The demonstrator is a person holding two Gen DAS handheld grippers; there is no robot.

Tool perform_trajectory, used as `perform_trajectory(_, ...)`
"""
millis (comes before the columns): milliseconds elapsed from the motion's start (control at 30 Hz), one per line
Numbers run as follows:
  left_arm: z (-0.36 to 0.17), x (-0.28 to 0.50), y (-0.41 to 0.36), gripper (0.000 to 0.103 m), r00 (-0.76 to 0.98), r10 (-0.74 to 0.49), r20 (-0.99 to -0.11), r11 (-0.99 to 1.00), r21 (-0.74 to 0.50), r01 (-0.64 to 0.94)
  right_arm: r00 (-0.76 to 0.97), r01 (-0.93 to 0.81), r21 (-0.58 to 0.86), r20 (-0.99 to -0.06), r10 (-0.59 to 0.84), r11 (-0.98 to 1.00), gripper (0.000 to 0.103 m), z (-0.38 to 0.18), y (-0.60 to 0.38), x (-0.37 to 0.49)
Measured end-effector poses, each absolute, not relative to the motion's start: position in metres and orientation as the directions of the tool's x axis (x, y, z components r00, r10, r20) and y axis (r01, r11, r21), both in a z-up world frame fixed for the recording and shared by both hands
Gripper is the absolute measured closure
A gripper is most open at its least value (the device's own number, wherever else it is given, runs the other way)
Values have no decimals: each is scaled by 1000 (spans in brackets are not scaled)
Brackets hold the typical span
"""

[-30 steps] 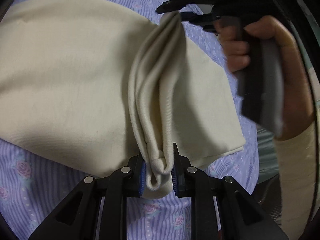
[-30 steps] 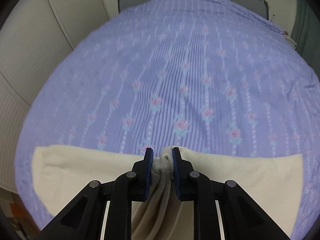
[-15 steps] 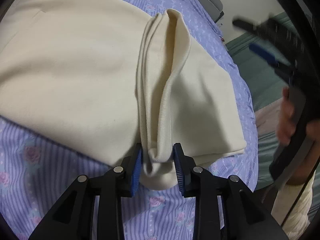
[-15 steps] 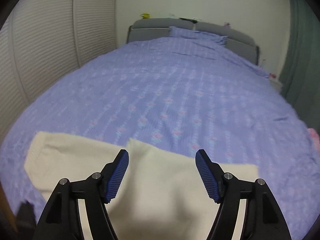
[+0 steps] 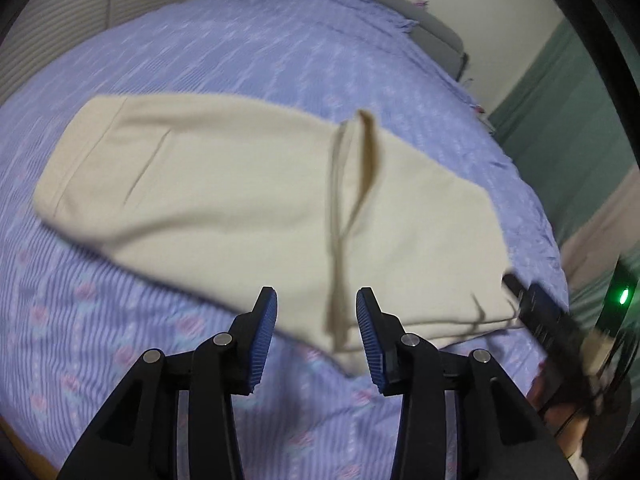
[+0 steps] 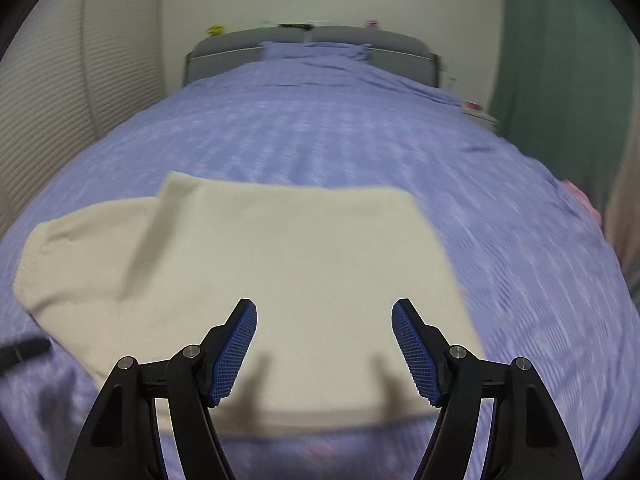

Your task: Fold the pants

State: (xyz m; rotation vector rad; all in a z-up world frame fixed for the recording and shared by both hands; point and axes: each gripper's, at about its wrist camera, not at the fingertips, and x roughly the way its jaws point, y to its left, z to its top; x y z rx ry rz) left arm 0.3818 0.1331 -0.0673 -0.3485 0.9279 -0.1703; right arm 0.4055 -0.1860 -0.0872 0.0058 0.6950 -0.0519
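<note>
Cream pants (image 5: pixel 224 192) lie folded on the purple flowered bed (image 5: pixel 280 60). A hem edge (image 5: pixel 352 184) still stands up as a loose ridge across the top layer. My left gripper (image 5: pixel 316 332) hovers above the near edge of the pants; its jaws are opening and the blue pads hold nothing. In the right wrist view the pants (image 6: pixel 288 264) spread flat below my right gripper (image 6: pixel 324 344), which stands wide open and empty above them. The right gripper (image 5: pixel 536 312) shows blurred at the right edge of the left wrist view.
The bed (image 6: pixel 320 132) stretches back to a grey headboard (image 6: pixel 312 40) with a pillow. White slatted doors (image 6: pixel 60 80) stand on the left, a green curtain (image 6: pixel 560 60) on the right. A pink item (image 6: pixel 580 196) sits at the bed's right edge.
Both grippers let go of the bunched hem, the right one first. The cloth dropped onto the folded pants, and both grippers drew back and up from it.
</note>
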Motion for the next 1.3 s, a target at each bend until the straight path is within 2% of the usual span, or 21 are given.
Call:
perform_trajectory(133, -66, 401, 116, 63, 596, -349, -724, 923, -377, 82, 757, 148, 80, -650, -61, 986, 32, -99, -226, 382)
perform_trajectory(267, -84, 422, 104, 63, 537, -333, -775, 932, -357, 63, 745, 249, 147, -661, -92, 957, 31, -113, -254, 369)
perform_trajectory(433, -106, 427, 95, 66, 452, -352, -820, 924, -382, 27, 750, 238, 178, -658, -64, 955, 31, -128, -266, 369)
perform_trajectory(467, -106, 422, 94, 77, 453, -337, -825, 929, -370, 17, 750, 233, 177, -658, -61, 956, 31, -131, -268, 369)
perform_trajectory(500, -106, 421, 91, 82, 463, -313, -829, 937, -350, 6, 747, 230, 172, -662, -60, 958, 31, -133, -270, 370)
perform_trajectory(567, -102, 418, 88, 86, 479, -312, -821, 936, -353, 5, 746, 229, 157, -663, -69, 961, 31, -136, -274, 368)
perform_trajectory(700, -82, 403, 77, 88, 525, -280, -803, 947, -322, 13, 737, 225, 137, -671, -76, 965, 31, -141, -283, 364)
perform_trajectory(833, -69, 387, 74, 93, 552, -304, -777, 933, -359, 9, 726, 211, 143, -686, -57, 967, 31, -148, -288, 361)
perform_trajectory(967, -77, 384, 71, 93, 541, -273, -795, 946, -325, -1, 713, 184, 120, -700, -48, 976, 32, -154, -288, 366)
perform_trajectory(1067, -98, 391, 75, 93, 494, -276, -824, 935, -348, -59, 707, 202, 62, -700, -102, 977, 31, -157, -290, 374)
perform_trajectory(1300, -110, 395, 64, 92, 484, -194, -853, 967, -250, -52, 677, 336, 29, -702, -220, 941, 31, -154, -314, 378)
